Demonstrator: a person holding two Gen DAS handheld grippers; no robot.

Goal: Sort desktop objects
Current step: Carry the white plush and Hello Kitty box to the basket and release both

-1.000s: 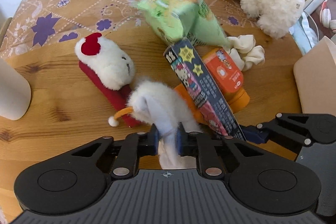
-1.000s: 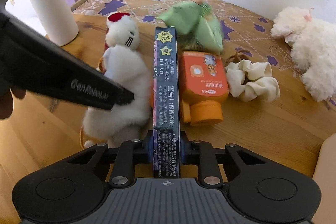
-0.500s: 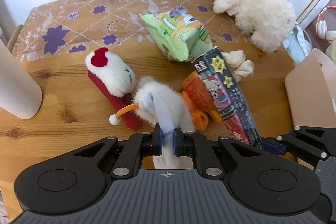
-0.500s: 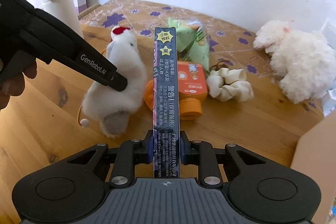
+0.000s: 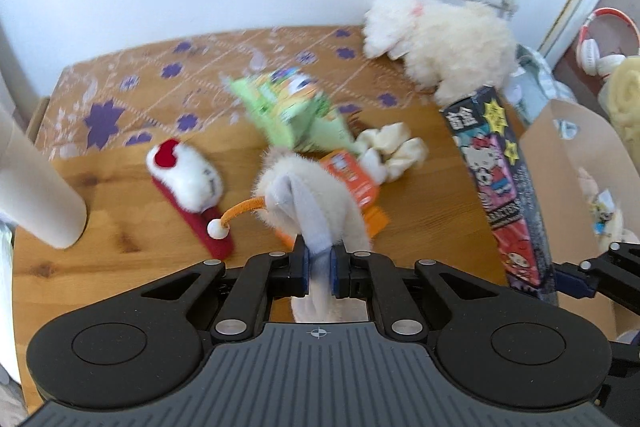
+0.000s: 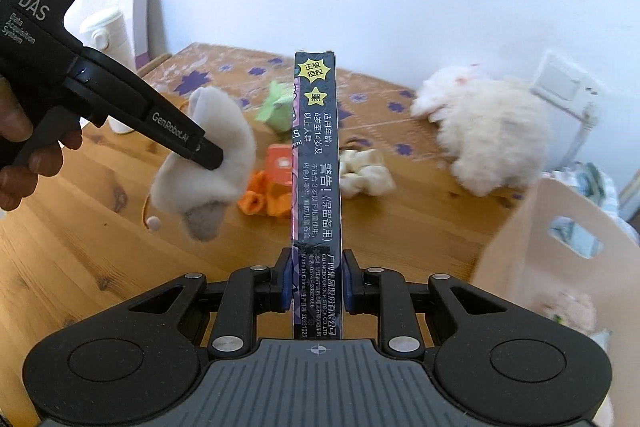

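The left gripper fingers pinch a white plush toy and the right gripper fingers clamp a cartoon box, both held above the counter, probably going next into the paper bag.

The left gripper is angling steeply downward, its jaws pinching a plush toy. The right gripper is also tilting down, jaws clamping a box. A hand is gripping the left handle.
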